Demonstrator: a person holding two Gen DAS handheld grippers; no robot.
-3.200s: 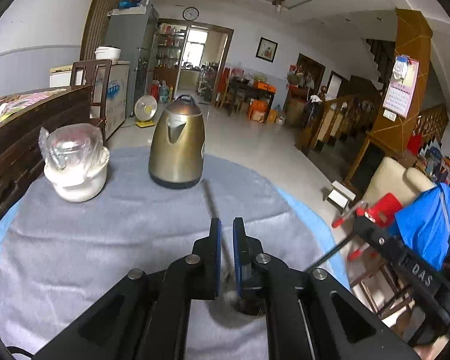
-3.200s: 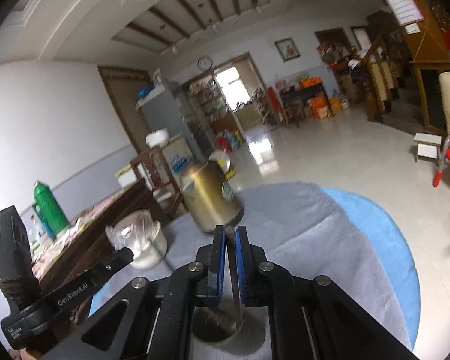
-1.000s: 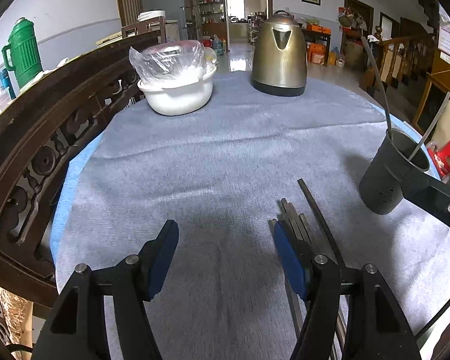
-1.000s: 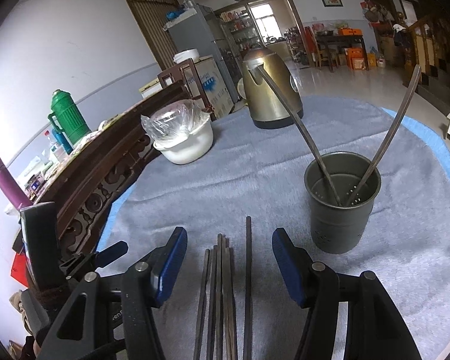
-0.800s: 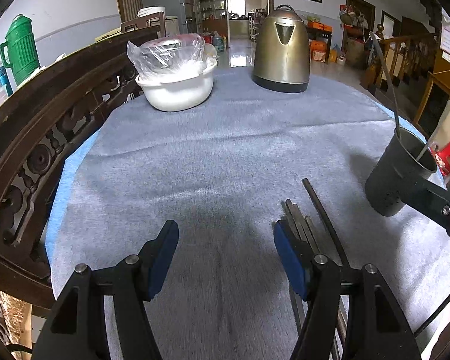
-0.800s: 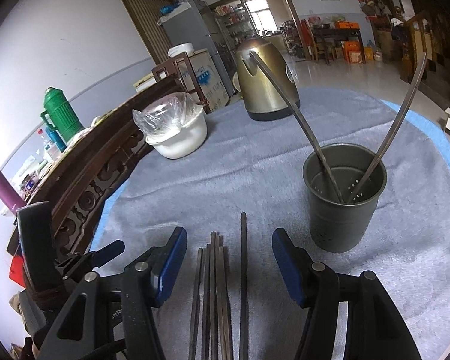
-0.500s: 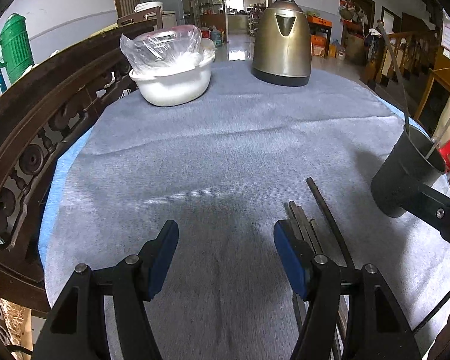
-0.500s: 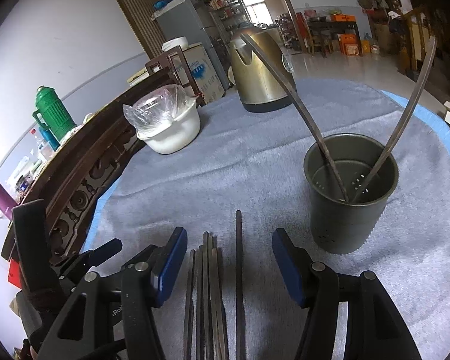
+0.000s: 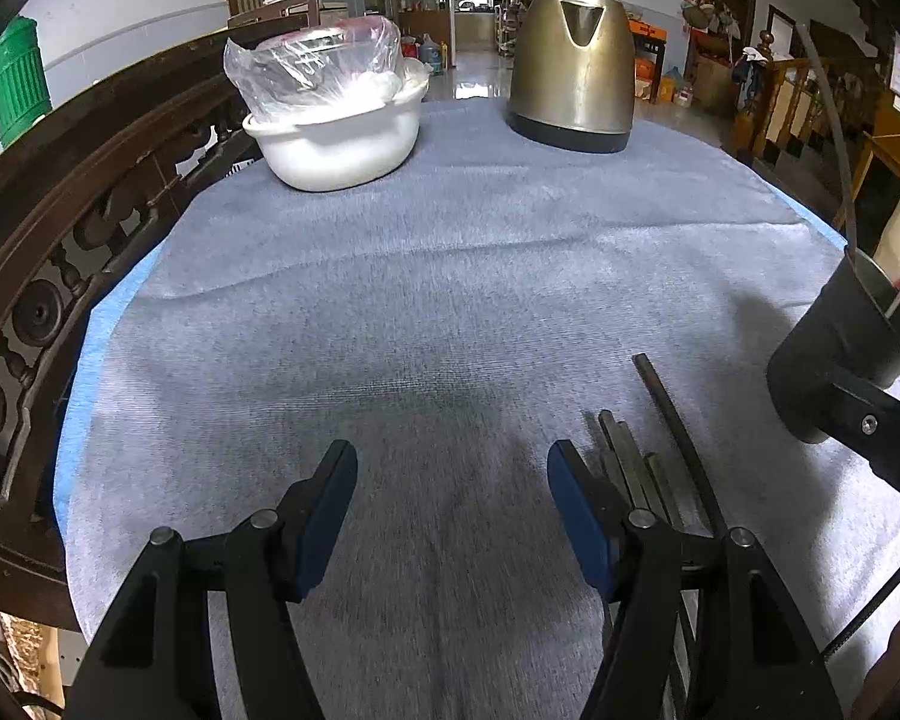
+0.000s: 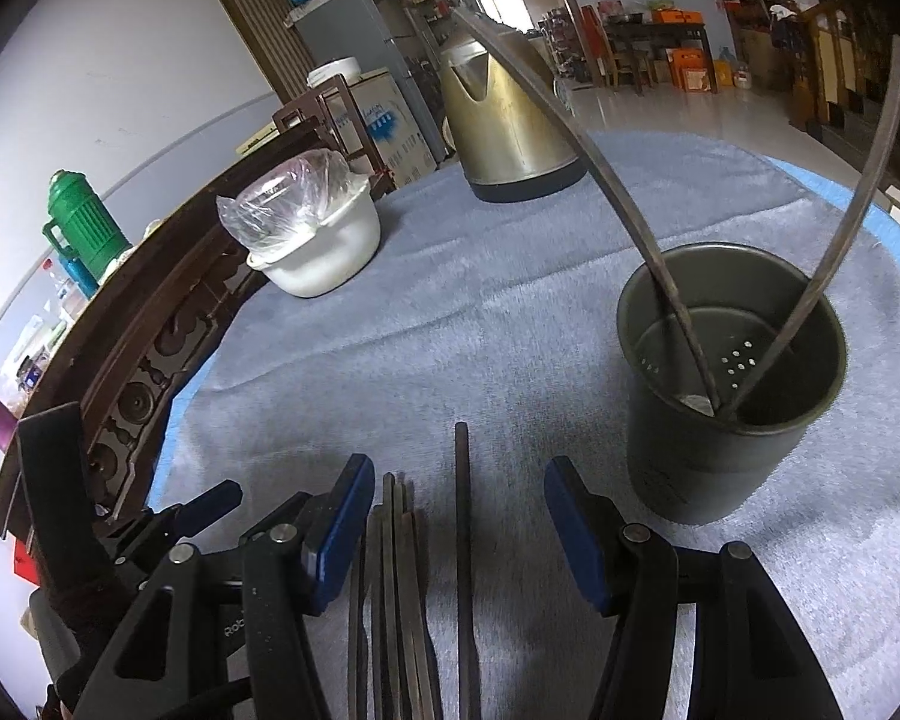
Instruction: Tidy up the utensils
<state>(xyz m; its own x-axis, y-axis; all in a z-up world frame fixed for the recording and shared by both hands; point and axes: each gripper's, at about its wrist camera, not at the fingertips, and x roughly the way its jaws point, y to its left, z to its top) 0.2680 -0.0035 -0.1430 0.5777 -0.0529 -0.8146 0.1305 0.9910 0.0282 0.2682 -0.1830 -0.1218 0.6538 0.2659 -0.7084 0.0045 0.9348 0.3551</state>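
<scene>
Several dark metal utensil handles (image 10: 411,564) lie side by side on the grey cloth, between my right gripper's open fingers; they also show in the left wrist view (image 9: 648,456) just right of my left gripper. A dark metal utensil cup (image 10: 729,384) stands to the right with two utensils leaning in it; it also shows at the right edge of the left wrist view (image 9: 840,348). My right gripper (image 10: 456,516) is open and empty above the handles. My left gripper (image 9: 453,507) is open and empty over bare cloth.
A white bowl covered in plastic (image 9: 336,114) and a brass kettle (image 9: 573,54) stand at the far side of the round table. A dark carved wooden rail (image 9: 48,240) runs along the left edge. The table's blue edge (image 10: 870,204) curves at the right.
Both grippers went from shut and raised to open and low over the table. In the last second both moved slightly forward and down toward the utensils.
</scene>
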